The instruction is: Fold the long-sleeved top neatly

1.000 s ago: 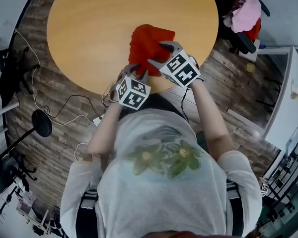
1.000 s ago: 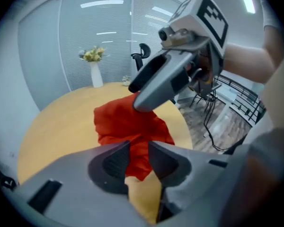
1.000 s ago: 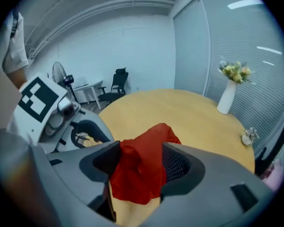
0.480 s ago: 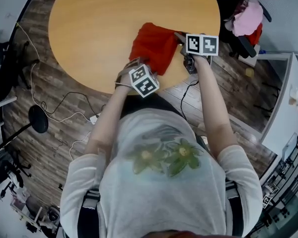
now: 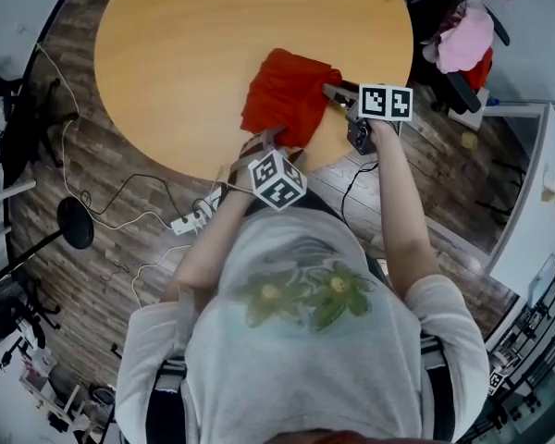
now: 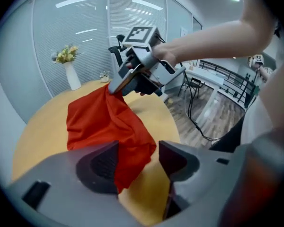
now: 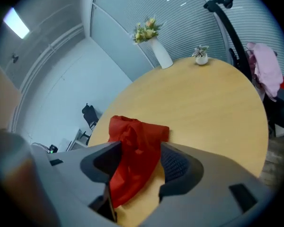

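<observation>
The red long-sleeved top (image 5: 285,100) is straddled near-edge by the left gripper (image 5: 262,141)'s released fingers, right-edge by the right gripper (image 5: 335,92)'s opening fingers.

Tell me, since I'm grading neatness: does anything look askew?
Yes: the top lies bunched and creased near the table edge, its outline lopsided, not a flat, squared fold.

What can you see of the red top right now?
The top is plain red, thin soft cloth, crumpled into a loose creased heap; its sleeves cannot be told apart. It lies on the round wooden table near the person's edge. One fold sits between the open left tongs; another bunch rises between the right tongs, whose jaws are opening.
</observation>
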`<state>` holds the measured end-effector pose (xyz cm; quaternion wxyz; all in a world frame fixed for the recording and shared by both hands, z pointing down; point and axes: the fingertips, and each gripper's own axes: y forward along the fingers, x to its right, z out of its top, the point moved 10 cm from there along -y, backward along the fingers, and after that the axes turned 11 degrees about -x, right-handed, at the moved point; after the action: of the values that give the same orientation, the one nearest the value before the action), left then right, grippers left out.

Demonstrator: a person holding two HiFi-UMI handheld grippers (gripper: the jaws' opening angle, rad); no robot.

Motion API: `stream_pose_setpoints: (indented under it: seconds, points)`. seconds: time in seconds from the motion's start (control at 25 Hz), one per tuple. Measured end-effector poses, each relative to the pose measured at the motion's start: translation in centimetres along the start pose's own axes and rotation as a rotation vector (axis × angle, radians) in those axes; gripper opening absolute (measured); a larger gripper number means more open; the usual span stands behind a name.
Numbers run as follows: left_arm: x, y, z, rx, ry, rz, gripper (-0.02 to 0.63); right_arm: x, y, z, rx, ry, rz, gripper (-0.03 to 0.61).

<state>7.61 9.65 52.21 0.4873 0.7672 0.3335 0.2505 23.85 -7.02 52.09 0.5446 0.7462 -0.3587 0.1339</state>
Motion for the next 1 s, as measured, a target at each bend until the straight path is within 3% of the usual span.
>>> stream_pose_setpoints:
  seconds: [0.12,0.28,0.36,0.48,0.6,0.76,0.88,1.0]
  points:
    - [1.3,1.8,1.7,-0.023,0.025,0.082,0.252,-0.5,0.4,0.4,0.02,0.016,0.015,0.25]
    - [1.6,4.7,2.8,-0.149,0.086,0.177,0.255,-2.4,0.0,2.0,0.001,0.059,0.047,0.232]
    - [1.5,4.8,2.4,-0.152,0.078,0.172,0.246,-3.2,-0.4,2.7,-0.035,0.054,0.022,0.091]
    - [0.1,2.2,1.0,-0.04,-0.091,0.069,0.142,-4.8,-0.8,3.8,-0.067,0.029,0.039,0.081]
    - [-3.5,-2.0,-2.0,0.135,-0.361,-0.022,0.118,-7.0,-0.3,6.2,-0.062,0.026,0.118,0.08]
    - [-9.6,-7.6,-6.8,0.311,-0.67,0.042,0.118,-11.5,2.6,10.2,-0.06,0.054,0.309,0.08]
    - [-13.9,-10.0,-9.7,0.309,-0.745,0.131,0.118,-14.9,6.1,12.9,-0.082,0.075,0.41,0.08]
    - [-17.1,-10.4,-12.0,0.261,-0.77,0.152,0.118,-17.2,10.0,15.0,-0.115,0.111,0.427,0.08]
